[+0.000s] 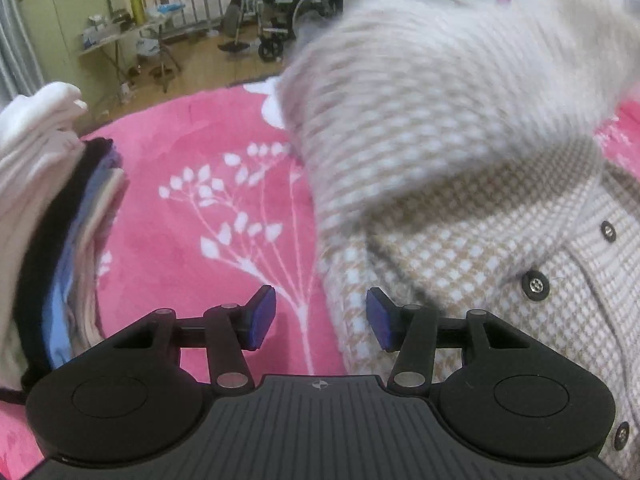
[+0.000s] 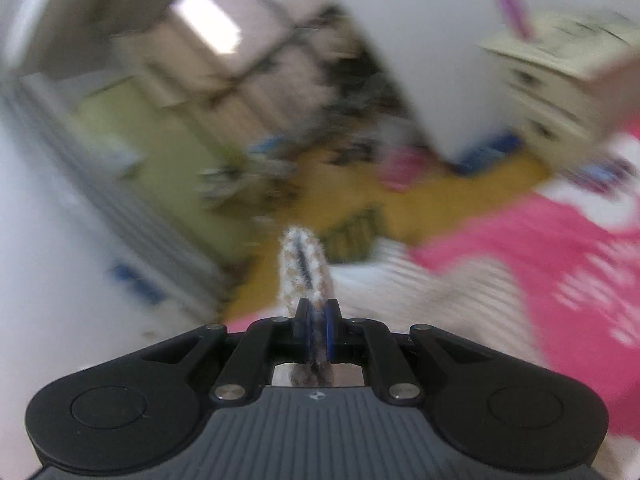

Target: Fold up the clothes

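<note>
A beige-and-white checked jacket point(image 1: 500, 248) with dark buttons lies on a pink blanket point(image 1: 208, 184), filling the right of the left wrist view. One part of it, a sleeve point(image 1: 420, 100), is lifted and blurred above the rest. My left gripper point(image 1: 321, 318) hovers over the jacket's left edge, jaws open, nothing between the blue pads. In the right wrist view my right gripper point(image 2: 318, 330) is shut on a fold of the checked jacket point(image 2: 302, 264), which sticks up past the pads. That view is heavily blurred and tilted.
A stack of folded clothes point(image 1: 52, 216), white, black and blue, stands at the left on the blanket. Beyond the blanket's far edge is wooden floor with a small cluttered table point(image 1: 120, 36) and a wheelchair point(image 1: 296, 8). A cream cabinet point(image 2: 560, 80) shows at the right.
</note>
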The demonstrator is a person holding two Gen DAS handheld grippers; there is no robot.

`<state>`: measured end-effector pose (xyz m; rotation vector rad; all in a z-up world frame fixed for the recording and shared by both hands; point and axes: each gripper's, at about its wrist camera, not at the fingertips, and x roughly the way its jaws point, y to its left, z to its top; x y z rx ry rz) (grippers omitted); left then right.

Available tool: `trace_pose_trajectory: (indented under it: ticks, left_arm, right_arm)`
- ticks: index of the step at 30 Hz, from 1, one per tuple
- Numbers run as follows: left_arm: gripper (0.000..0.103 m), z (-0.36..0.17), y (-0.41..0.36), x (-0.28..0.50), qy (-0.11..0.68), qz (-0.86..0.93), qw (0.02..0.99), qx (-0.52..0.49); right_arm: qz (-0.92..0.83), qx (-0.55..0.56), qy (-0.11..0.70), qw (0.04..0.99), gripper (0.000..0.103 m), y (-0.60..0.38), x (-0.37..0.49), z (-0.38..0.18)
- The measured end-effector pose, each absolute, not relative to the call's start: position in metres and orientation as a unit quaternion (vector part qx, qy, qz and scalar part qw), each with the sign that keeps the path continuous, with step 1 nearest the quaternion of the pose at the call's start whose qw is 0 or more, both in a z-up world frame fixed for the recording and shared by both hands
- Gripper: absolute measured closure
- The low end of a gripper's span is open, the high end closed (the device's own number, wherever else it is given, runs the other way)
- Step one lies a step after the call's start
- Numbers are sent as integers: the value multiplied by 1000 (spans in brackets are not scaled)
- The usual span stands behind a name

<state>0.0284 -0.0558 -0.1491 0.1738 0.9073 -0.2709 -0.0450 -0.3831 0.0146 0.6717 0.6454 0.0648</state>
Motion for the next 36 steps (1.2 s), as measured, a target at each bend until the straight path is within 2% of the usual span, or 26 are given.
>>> trace_pose_trajectory:
  ticks: [5,9,11,14,18,21,25,29,32,36]
  left_arm:
    - [52,-159,-71,28,456,-140,873,103]
    - [52,-163,-75,23,464,-141,867,115]
    - [52,-163,-75,22,463,-144,867,114]
    - [52,-160,-77,23,453,-154,870,115]
    - [51,-159,-84,29,434,-180,871,140]
    - [51,-166,-91,39,424,-188,871,163]
    - [53,-170,-89,52,421,-169,878,150]
    - [63,-169,-82,53,429,-162,880,124]
    - [65,-171,-79,51,424,-160,883,121]
    - [65,-175,-74,52,427,-164,883,107]
  right_arm:
    - [-91,338,393,850,96,-434,-40,-101]
    - [-53,346,347,870,96,-435,-48,-91]
    - [-53,315,349,881,93,-430,-44,-87]
    - [-125,261,391,874,68,-438,-34,-96]
    - [-192,262,331,886,68,-443,-55,-78]
    - [-106,206,318,919,68,-402,-35,-47]
    - [109,104,350,924,64,-302,36,-16]
    - [260,93,423,863,61,-193,123,-18]
    - [251,100,507,819,59,-142,194,-46]
    - [222,210,610,731,57,-136,257,-110]
